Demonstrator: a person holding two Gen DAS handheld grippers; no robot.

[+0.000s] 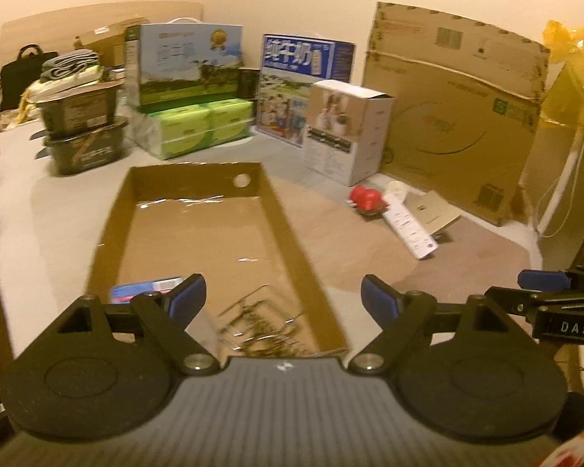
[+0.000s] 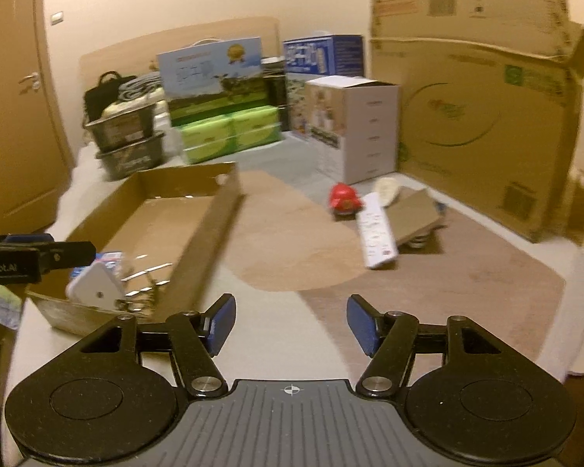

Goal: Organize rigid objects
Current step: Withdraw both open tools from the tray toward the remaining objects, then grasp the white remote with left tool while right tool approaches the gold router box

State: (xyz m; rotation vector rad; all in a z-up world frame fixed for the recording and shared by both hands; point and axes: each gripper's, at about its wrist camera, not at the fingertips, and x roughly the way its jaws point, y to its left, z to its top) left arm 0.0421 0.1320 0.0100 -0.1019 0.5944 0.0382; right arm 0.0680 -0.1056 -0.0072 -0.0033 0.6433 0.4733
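- Both my tongs are open with nothing in them: left gripper (image 1: pixel 283 296) over the cardboard tray (image 1: pixel 288 210), right gripper (image 2: pixel 291 323) beside it.
- White remote (image 2: pixel 376 233) and red toy (image 2: pixel 344 197) lie on the mat, well outside the tray.

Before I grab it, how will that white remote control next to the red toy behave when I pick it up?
The white remote control looks like a stiff plastic bar, so it should probably lift without bending. Its smooth casing may be somewhat slippery between the pads. One end seems to lean near the red toy and a cardboard piece, so pulling it might nudge them.
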